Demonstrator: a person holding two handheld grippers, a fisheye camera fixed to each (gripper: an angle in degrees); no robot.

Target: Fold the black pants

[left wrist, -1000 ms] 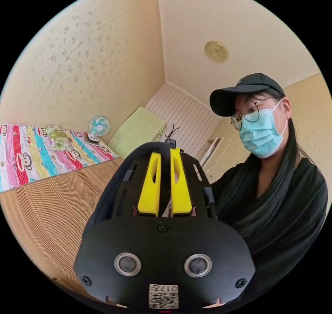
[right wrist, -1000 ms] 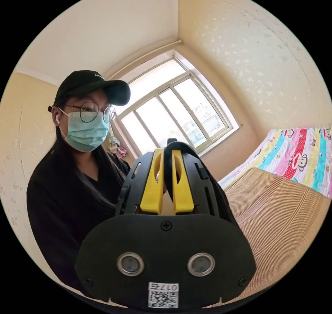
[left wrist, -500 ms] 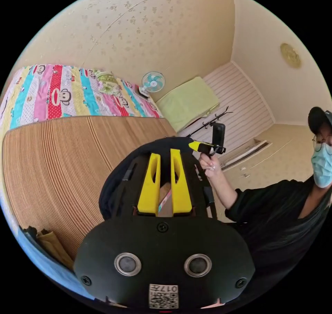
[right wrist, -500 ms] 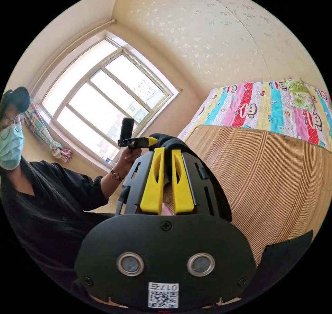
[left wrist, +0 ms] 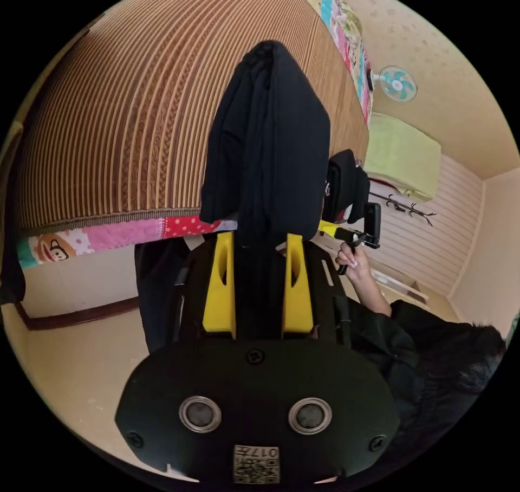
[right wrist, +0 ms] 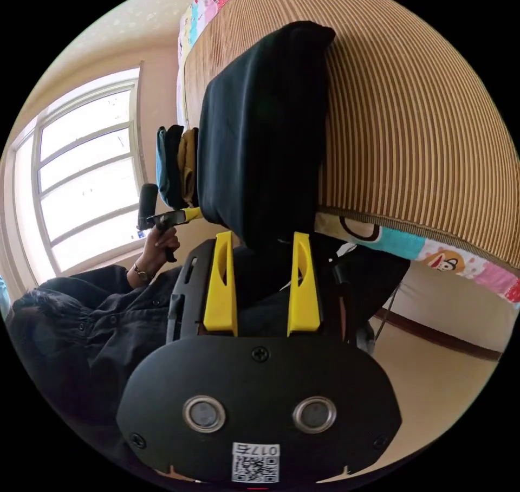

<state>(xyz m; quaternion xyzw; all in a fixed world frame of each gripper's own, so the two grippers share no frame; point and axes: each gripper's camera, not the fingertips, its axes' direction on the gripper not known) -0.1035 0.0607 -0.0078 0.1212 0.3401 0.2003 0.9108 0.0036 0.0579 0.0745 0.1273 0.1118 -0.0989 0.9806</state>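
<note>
One pair of black pants, in thick folds. Two grippers: left gripper and right gripper, two yellow jaws on each, four jaws altogether. One striped mat over one cartoon sheet. One fan. One green cushion. One coat rack. One window, three rows of panes visible. One person, one hand in the left gripper view, one hand in the right gripper view. One small stack of other clothes, at least two pieces.
</note>
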